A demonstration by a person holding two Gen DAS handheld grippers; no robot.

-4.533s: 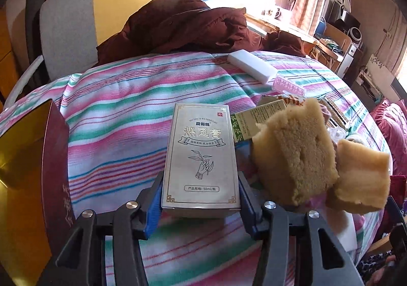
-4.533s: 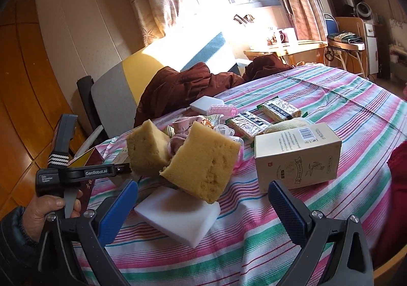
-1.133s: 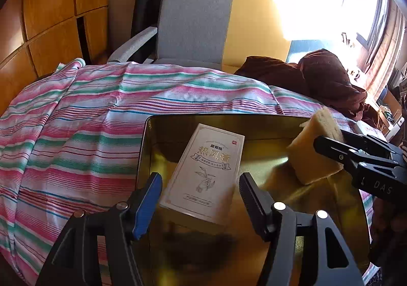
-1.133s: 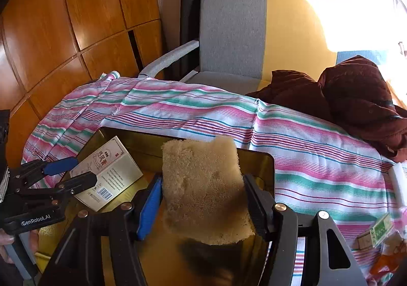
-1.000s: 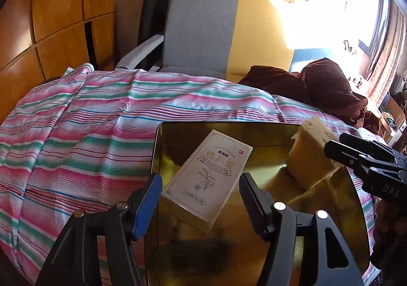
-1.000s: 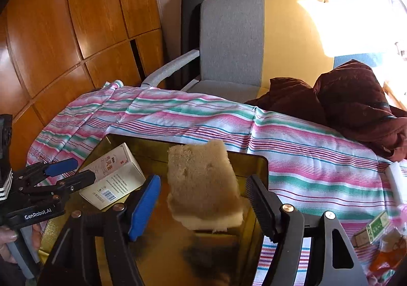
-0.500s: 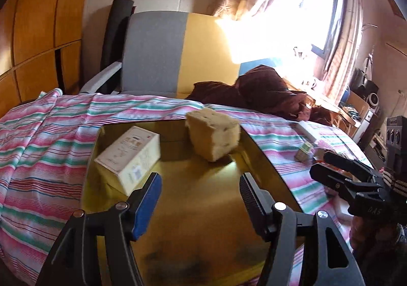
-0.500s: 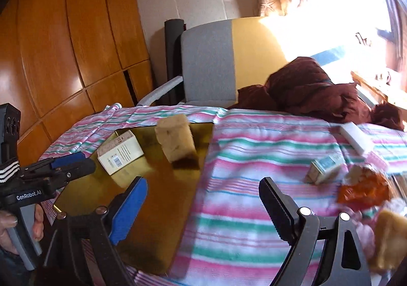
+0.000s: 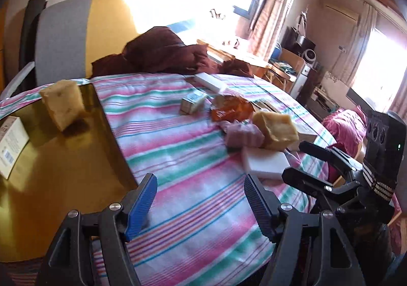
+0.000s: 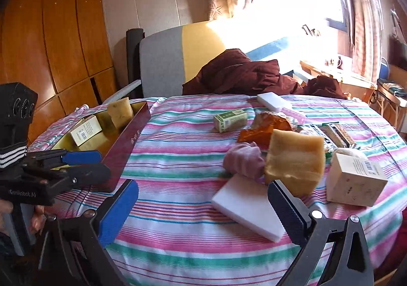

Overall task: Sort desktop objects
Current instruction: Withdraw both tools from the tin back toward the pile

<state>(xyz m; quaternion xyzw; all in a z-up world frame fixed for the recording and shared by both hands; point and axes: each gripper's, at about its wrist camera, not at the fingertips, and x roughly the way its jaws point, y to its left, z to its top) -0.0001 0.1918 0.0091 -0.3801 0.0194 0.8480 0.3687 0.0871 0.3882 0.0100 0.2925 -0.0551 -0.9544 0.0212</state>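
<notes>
Both grippers hang empty above the striped tablecloth [image 10: 178, 159]: the left gripper [image 9: 201, 199] with jaws spread beside the gold tray [image 9: 51, 171], the right gripper [image 10: 203, 209] with jaws spread before the white block [image 10: 246, 207], on which a yellow sponge [image 10: 295, 159] leans. In the tray lie another sponge [image 9: 62, 103] and a cream box [image 9: 11, 143]. Only the right wrist view shows a second cream box [image 10: 356, 179] just right of the sponge; a pink cloth [image 10: 244, 159], orange wrapper [image 10: 264, 125] and green box [image 10: 230, 120] lie beyond.
</notes>
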